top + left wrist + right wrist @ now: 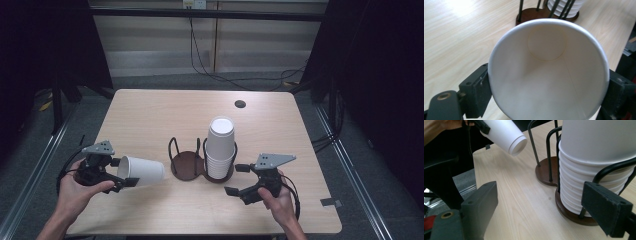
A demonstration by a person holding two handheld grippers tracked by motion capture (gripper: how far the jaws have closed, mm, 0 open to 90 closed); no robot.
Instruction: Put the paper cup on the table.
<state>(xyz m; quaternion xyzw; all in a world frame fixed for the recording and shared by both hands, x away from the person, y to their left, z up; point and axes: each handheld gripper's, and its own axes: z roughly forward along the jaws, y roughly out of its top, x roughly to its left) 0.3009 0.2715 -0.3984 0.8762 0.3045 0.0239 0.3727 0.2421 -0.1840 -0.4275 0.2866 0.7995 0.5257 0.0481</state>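
So one paper cup (142, 171) sits clamped sideways in the left gripper (122, 172), clear of the stack (220, 147). The right gripper (239, 179) is wide apart, holding nothing. The holder's empty ring (186, 162) probably gets that cup next.

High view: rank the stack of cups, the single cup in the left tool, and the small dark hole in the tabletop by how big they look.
1. Stack of cups, tallest as it looks.
2. Single cup, lying sideways in the left tool; it is nearer the camera, so its gap to the stack is unsure.
3. Dark hole, clearly smallest.
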